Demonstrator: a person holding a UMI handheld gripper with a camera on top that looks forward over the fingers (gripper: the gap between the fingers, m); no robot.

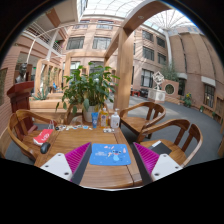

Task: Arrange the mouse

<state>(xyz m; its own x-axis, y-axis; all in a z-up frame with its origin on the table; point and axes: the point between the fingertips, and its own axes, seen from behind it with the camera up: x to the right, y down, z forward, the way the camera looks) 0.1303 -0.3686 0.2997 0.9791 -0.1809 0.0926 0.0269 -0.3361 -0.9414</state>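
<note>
Overhead, the gripper [111, 160] hung above a wooden table [70, 140], its fingers spread apart with nothing between them. Just ahead of them lay a blue mouse pad [110, 154] with a small dark mouse [110, 153] resting on it. Beyond stood a potted plant [88, 90], bottles [96, 117] and wooden chairs [160, 130].

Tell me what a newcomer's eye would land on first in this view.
First, the blue mat lying on the wooden table, just ahead of the open tongs, with something small and dark on it that may be the mouse. Then the leafy potted plant standing at the table's far side, with wooden chairs around the table. Beyond rises a tall atrium with a slanting wooden beam.
</note>
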